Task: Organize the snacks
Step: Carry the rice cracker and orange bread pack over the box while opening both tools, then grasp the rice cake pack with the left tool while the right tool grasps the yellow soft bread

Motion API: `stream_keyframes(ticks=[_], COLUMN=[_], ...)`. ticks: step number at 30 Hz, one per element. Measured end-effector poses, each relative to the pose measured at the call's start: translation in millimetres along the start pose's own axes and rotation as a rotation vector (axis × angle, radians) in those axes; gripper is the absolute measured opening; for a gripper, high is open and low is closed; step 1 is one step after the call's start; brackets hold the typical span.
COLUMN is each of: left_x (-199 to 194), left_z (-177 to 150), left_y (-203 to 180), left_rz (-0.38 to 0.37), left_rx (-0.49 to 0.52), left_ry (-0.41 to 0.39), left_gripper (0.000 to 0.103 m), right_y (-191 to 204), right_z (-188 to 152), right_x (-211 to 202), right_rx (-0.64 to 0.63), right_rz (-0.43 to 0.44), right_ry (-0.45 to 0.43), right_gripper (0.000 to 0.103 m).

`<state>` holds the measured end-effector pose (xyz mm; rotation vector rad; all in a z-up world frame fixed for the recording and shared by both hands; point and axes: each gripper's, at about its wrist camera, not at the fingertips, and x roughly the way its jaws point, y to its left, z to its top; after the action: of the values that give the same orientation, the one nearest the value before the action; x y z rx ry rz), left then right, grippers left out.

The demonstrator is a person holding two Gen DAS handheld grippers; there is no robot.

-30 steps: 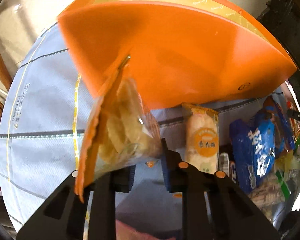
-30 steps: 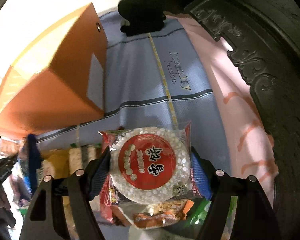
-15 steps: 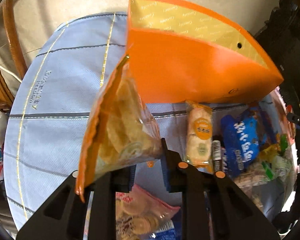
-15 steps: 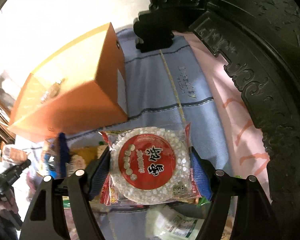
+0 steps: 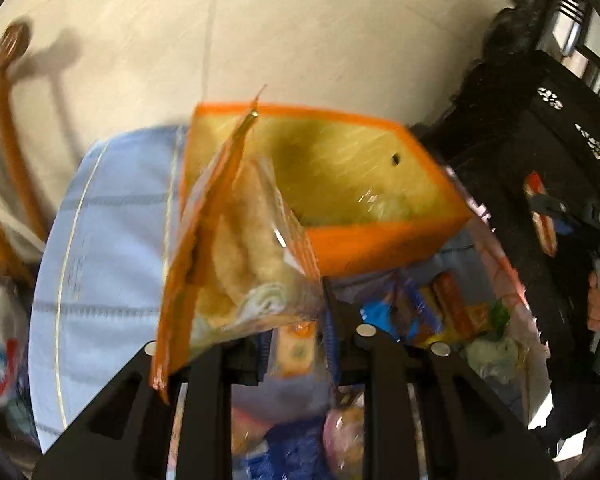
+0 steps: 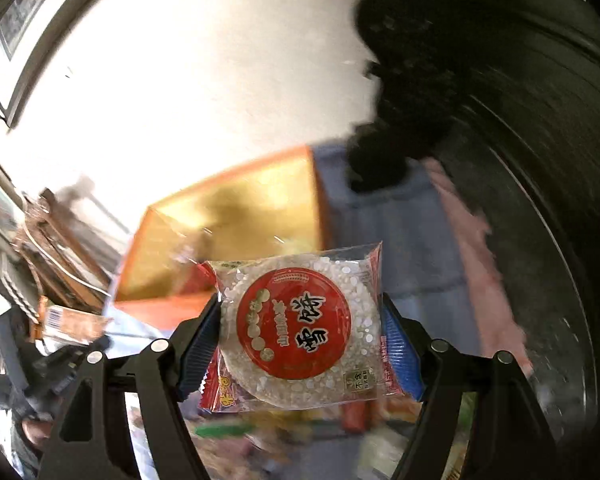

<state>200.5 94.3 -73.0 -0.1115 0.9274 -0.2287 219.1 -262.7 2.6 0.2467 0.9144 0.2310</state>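
My left tool [image 5: 296, 354] pinches an orange-edged clear bag of pale crackers [image 5: 236, 264]; my right tool [image 6: 300, 344] clamps a clear-wrapped round rice cake with red label [image 6: 300, 324]. An open orange cardboard box [image 5: 380, 236] sits at twelve o'clock.

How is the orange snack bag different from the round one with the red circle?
The orange snack bag is long and stands on edge, pinched at its bottom corner by the nearly closed left gripper. The round rice cake packet faces the camera flat, held across its width between the wide-set jaws of the right gripper. The bag shows pale yellow crisps; the packet shows white puffed grains under a red label. Both are see-through wrappers, lifted near the orange box.
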Motion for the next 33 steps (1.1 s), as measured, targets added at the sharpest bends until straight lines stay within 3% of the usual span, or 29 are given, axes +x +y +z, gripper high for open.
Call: stream_keyframes(ticks=[7,9,10,11,12,16,20,24,26,30,33], left_x=[26,36,41,45,46,53,59,57,61,91,114], left_z=[82,97,101,104,104,88,58,19,-3,-30,-38], left_y=[-25,-23,-21,-15,-10,6,14,11,10,3,-5], left_rz=[0.023,0.051,0.064,0.102,0.133,0.125,0.218,0.250,0.269,0.299,0.319], left_rx=[0.082,0.055,0.030,-0.017,-0.052,-0.097,-0.024,0.028,0.064,0.138,0.173], left_ry=[-0.032,-0.033,-0.034,-0.038,-0.062,-0.044,0.006,0.036,0.056,0.166,0.211], left_gripper=[0.021,0.028,0.068,0.094,0.098,0.099,0.099,0.099,0.099,0.099,0.099], right_y=[45,50,52,53,54,54,35,-5,-31,-80,-110], right_z=[64,79,84,87,88,77,51,-3,-38,-95,-120], right_x=[35,51,59,65,71,77,77,59,59,63,59], right_rx=[-0.092,-0.082,-0.077,-0.071,-0.066,-0.113,-0.090,-0.003,0.044,0.139,0.226], right_rz=[0.034,0.027,0.010,-0.007,-0.025,-0.091,-0.153,-0.197,-0.258,-0.399,-0.424], right_ry=[-0.001,0.012,0.024,0.035,0.046,0.068,0.105,0.126,0.182,0.276,0.289], right_gripper=[0.076,0.079,0.087,0.098,0.100,0.100,0.100,0.100,0.100,0.100,0.100])
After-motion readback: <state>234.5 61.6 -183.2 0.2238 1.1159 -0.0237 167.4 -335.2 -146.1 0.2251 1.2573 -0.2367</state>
